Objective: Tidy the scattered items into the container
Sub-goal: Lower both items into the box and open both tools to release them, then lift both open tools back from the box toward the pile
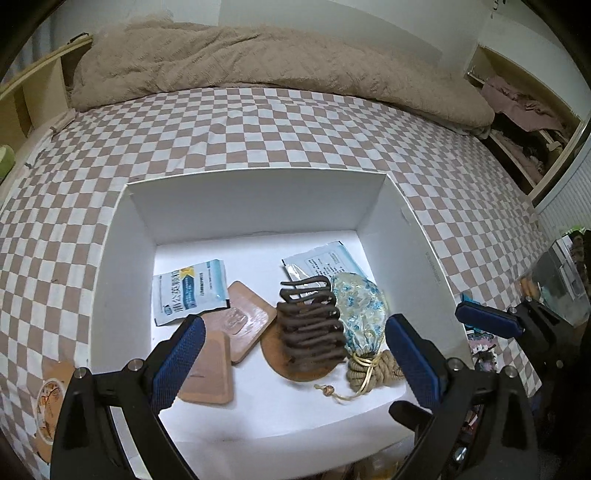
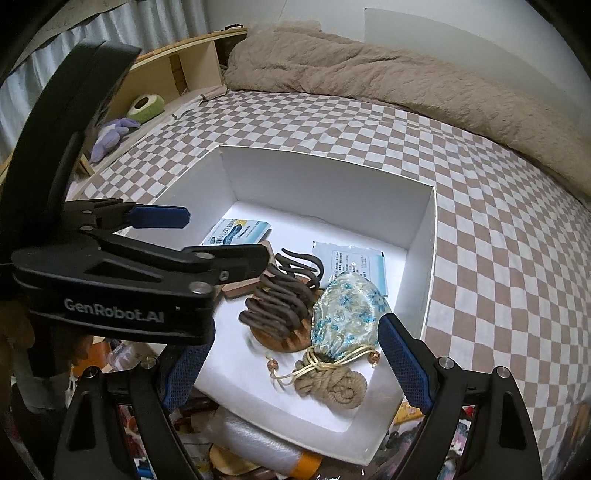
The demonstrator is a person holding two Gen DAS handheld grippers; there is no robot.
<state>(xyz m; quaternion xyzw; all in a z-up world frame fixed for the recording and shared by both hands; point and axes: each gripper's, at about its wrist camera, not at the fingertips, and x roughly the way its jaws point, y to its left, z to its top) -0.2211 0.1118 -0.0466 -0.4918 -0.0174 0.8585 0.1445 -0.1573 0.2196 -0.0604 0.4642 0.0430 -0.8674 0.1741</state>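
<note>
Nearest the lens, the left gripper [image 1: 295, 354] hangs over the white box [image 1: 255, 206] with its blue-padded fingers [image 1: 179, 363] spread wide and nothing between them; the right gripper [image 2: 295, 365] stands just as wide over the box's near corner, also holding nothing. Inside the box lie a brown claw hair clip [image 1: 310, 325] on a round wooden coaster [image 1: 279, 360], a blue-flowered drawstring pouch [image 1: 362, 314] touching the clip, a coil of tan rope [image 1: 373, 371] at the pouch's neck, two tan rectangular pads [image 1: 243, 325] and two blue-and-white sachets [image 1: 190, 291]. The box sits on a bed with a brown-and-white checkered sheet [image 1: 258, 129]. Beyond it a beige fuzzy blanket [image 1: 258, 59] is bunched along the white wall [image 1: 332, 22]. A wooden shelf [image 2: 177, 70] at the left edge holds a green plush [image 2: 146, 107] and a purple plush [image 2: 109, 138].
</note>
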